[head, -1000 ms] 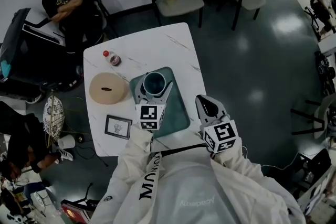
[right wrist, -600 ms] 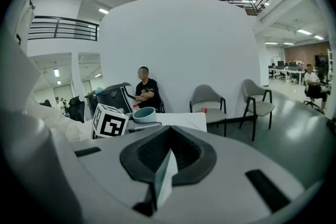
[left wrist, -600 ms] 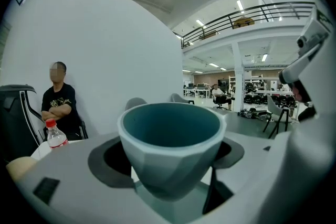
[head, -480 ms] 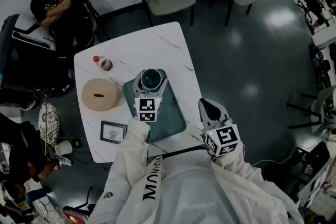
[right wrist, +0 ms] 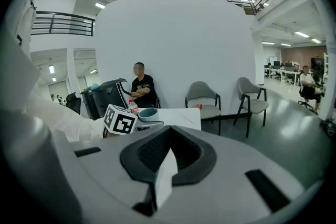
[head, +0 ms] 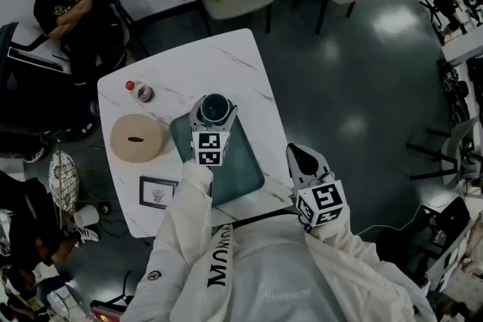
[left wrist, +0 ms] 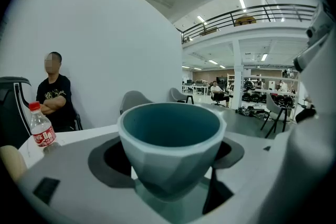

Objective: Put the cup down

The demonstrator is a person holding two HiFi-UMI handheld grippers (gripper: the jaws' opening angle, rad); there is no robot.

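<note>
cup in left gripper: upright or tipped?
Upright. The cup sits in the left gripper with its rim level and mouth up; the head view looks down into it.

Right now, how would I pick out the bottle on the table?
Find the white marble table. Near its far left corner, beyond the round tan disc, stands a small clear bottle. It alone has a red cap and red label.

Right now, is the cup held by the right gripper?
No, the cup sits between the left gripper's jaws; the right gripper is empty.
</note>
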